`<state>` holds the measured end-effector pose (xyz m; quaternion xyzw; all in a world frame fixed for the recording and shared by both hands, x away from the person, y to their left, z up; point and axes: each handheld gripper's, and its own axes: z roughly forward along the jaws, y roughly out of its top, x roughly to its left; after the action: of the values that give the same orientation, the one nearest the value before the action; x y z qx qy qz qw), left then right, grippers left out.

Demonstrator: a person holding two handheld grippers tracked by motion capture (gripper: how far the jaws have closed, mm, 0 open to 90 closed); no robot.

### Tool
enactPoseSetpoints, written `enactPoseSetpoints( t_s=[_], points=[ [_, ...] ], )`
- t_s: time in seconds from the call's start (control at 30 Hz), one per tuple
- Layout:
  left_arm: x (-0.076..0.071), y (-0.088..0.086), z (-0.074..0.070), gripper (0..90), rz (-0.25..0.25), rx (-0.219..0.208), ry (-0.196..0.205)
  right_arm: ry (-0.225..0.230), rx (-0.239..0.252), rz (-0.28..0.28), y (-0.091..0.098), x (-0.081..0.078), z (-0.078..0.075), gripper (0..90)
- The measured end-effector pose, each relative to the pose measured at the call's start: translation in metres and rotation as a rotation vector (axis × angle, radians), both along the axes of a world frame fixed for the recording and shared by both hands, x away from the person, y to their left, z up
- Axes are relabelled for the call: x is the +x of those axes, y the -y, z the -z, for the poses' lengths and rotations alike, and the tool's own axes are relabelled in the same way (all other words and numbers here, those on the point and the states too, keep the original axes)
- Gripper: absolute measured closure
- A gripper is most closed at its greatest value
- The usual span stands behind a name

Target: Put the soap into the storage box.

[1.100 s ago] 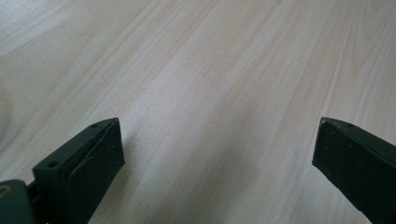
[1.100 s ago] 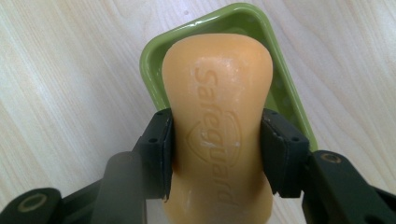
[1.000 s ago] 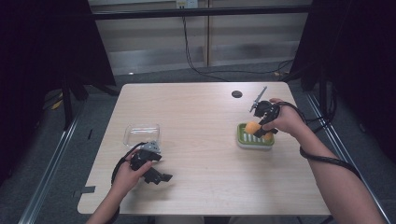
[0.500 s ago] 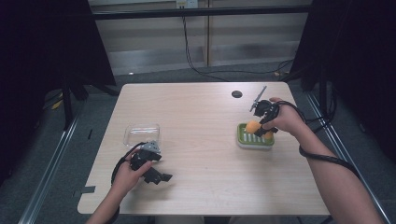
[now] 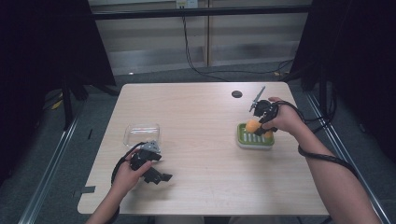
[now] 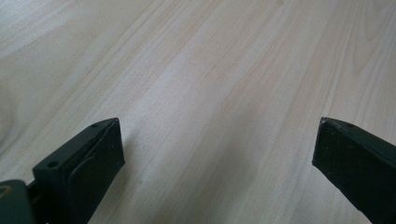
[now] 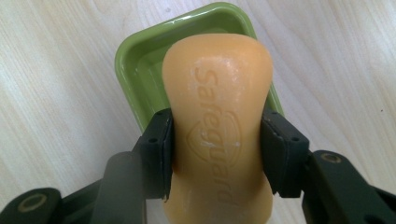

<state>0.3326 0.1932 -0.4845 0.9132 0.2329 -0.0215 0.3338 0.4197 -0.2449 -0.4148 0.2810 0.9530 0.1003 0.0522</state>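
- The right gripper pinches the orange soap bar across its narrow waist, one black jaw pressed into each long side.
- In the right gripper view the bar's long axis runs straight ahead along the jaws, and its far end overlaps the green soap dish, which lies beyond and below it on the table.
- In the high view the soap bar sits at the left, far part of the green soap dish, on the right half of the wooden table. I cannot tell whether the bar touches the dish or hangs just over it.
- The right gripper is the nearer one by far, right at the dish.
- The left gripper rests low on the near left of the table, well apart from the soap, with its jaws spread wide over bare wood and nothing between them.
- A clear plastic container lies just beyond the left hand.
- Judging from this, the coming move depends on the bar's length lining up with the dish's long side.
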Motion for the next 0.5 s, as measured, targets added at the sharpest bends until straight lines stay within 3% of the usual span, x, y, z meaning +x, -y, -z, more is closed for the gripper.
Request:
enactPoseSetpoints(
  t_s=[0.2,0.5],
  points=[
    [0.0,-0.0001,-0.0001,1.7,0.0,0.0,0.001,0.008,-0.011,-0.025,0.0002,0.0019,0.0014,50.0],
    [-0.0001,-0.0002,-0.0004,1.6,-0.001,0.003,0.001,0.007,-0.016,-0.018,-0.0007,0.0032,0.0039,50.0]
  ],
)
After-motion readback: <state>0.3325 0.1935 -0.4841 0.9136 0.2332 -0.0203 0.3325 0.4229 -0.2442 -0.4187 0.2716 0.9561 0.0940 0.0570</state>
